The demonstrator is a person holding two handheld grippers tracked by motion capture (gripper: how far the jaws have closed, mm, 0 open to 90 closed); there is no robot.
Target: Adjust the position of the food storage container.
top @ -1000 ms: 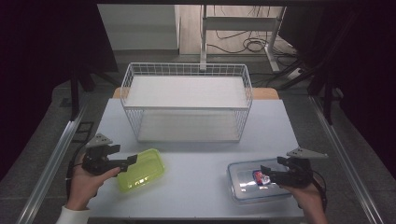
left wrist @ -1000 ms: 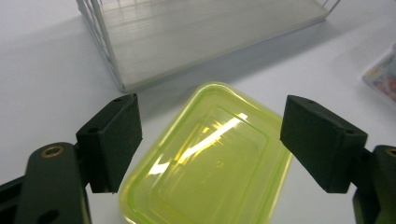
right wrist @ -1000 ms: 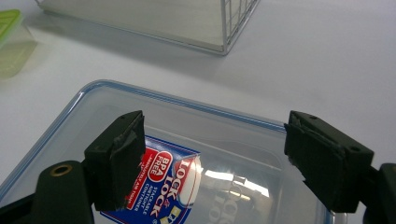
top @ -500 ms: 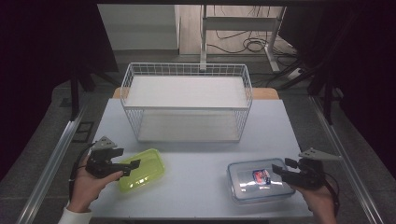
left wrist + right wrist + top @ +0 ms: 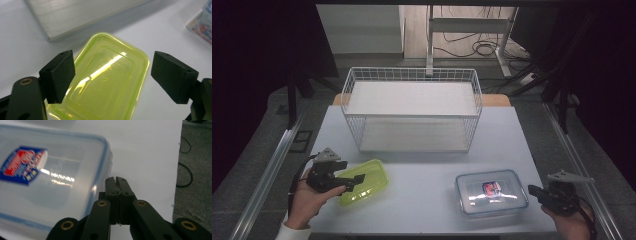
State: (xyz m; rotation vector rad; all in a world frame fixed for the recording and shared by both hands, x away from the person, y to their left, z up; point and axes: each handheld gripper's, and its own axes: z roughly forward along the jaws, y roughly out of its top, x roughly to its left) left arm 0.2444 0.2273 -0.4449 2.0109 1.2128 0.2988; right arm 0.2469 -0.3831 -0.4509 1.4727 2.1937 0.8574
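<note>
Left of the wire basket's point(image 5: 412, 112) front corner lies a translucent yellow-green box point(image 5: 364, 181), lid glossy; the left gripper point(image 5: 358, 178) hangs over it, jaws wide, gripping nothing. Right of it, a clear blue-rimmed box point(image 5: 491, 192) with red-blue label; the right gripper point(image 5: 532, 190), beside it, has just closed empty.

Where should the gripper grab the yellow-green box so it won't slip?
Probably across its short width, near the end closest to the left gripper. The yellow-green box lies flat on the table with its lid up, and the open jaws already stand on either side of it. Coming down from above lets each pad press a long side rim.
</note>
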